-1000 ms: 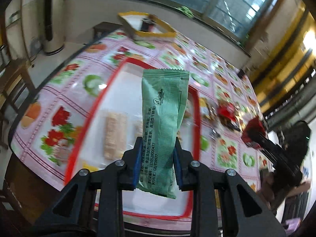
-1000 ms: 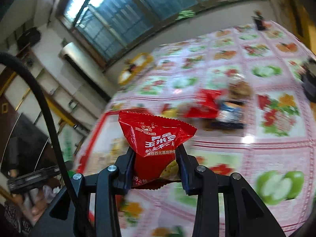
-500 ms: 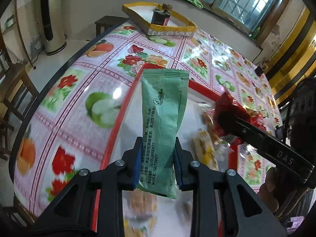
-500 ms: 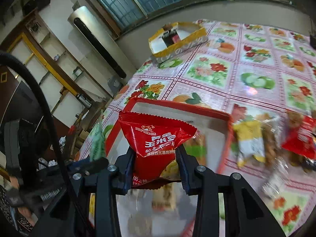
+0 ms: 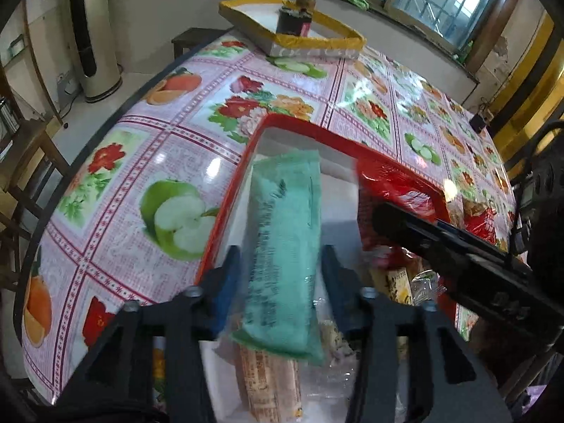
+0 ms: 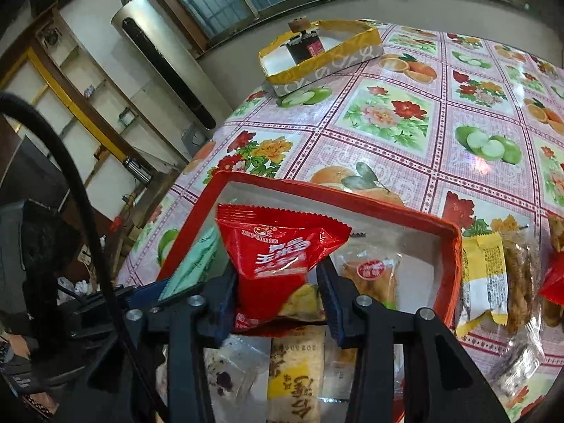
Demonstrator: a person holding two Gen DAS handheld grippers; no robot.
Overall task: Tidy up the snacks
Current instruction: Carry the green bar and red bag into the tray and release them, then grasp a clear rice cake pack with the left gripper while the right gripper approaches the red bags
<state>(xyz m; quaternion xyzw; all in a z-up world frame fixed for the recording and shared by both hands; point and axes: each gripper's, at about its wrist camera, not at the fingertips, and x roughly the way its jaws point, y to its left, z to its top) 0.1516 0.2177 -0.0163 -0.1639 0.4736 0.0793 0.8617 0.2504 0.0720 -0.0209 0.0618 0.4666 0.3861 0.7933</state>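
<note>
A glossy oilcloth printed with fruit and flowers covers the table (image 6: 405, 162), and near its left edge sits a shallow white tray with a red rim (image 5: 232, 197), holding crinkly clear and yellow wrapped biscuits. The left gripper (image 5: 282, 275) has just been opening: its jaws stand moderately apart, clear of the long, flat, matte green packet (image 5: 282, 246) blurred between them, over the tray's left side. The right gripper (image 6: 276, 292) has likewise just been opening; the shiny red pillow-shaped packet (image 6: 275, 246) with a serrated top edge sits loose between its parted jaws, above the tray's middle. Both grippers tilt steeply down toward the tray. More wrapped snacks (image 6: 493, 275) lie just beyond the tray's right rim, and a yellow-edged box (image 6: 317, 53) stands at the table's far corner.
</note>
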